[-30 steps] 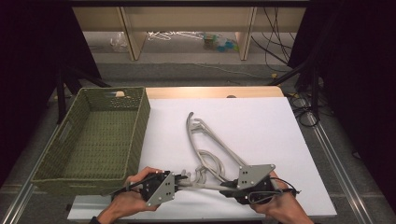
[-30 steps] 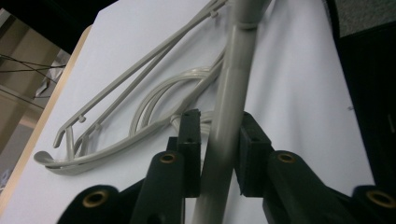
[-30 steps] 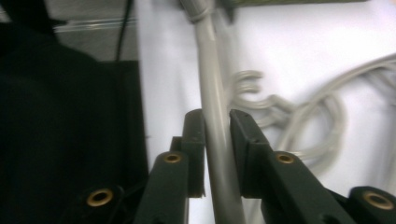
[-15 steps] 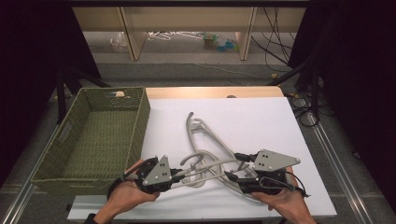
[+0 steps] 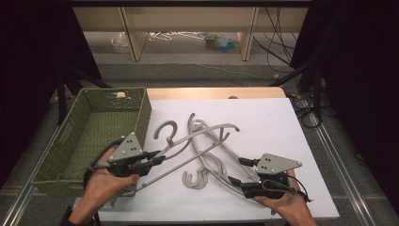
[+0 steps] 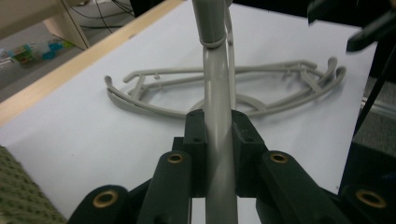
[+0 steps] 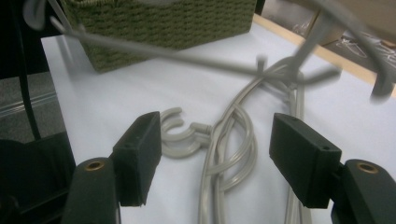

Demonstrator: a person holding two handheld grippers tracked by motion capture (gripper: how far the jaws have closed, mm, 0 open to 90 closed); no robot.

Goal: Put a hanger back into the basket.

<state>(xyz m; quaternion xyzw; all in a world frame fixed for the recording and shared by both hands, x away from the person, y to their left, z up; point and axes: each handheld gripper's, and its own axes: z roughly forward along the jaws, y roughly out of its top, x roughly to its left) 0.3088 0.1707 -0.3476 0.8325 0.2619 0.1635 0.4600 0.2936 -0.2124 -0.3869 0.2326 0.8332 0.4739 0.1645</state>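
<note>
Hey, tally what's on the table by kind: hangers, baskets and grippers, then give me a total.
Grey hangers: 3, one lifted hanger and two lying hangers
Green woven basket: 1
Grippers: 2, the left gripper and the right gripper
Total: 6

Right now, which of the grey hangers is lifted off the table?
The grey hanger clamped in the left gripper is lifted, hook toward the green basket. The other hangers lie flat before the open right gripper.
</note>
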